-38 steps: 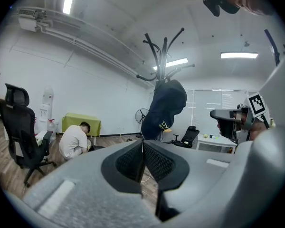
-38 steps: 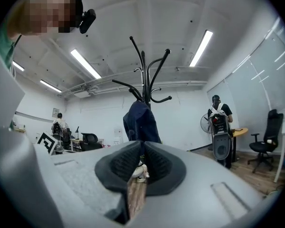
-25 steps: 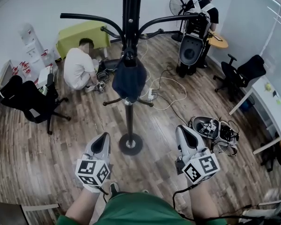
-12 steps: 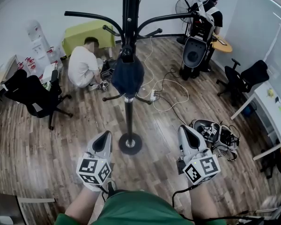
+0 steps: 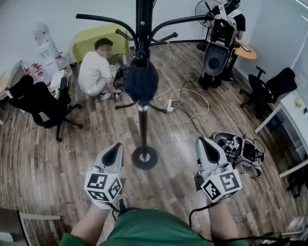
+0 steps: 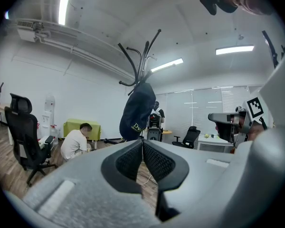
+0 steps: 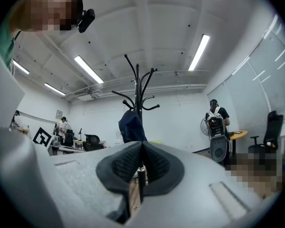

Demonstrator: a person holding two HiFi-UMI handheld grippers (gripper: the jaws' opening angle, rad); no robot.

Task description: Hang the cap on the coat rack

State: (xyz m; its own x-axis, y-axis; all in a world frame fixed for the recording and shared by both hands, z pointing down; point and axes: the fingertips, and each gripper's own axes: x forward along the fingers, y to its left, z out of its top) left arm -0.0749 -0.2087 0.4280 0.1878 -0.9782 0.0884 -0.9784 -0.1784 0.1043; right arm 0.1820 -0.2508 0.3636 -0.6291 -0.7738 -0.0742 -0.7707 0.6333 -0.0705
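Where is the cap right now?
In the head view the dark blue cap hangs on the coat rack at centre, above its lower hooks, with a crouching person to its left.

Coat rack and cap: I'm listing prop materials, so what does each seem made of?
Coat rack: probably metal tubing with a black, slightly glossy coat. The thin curved arms and slim pole on a round base catch faint highlights. Cap: looks like dark navy woven fabric, matte. It sags softly from the rack and bears pale lettering.
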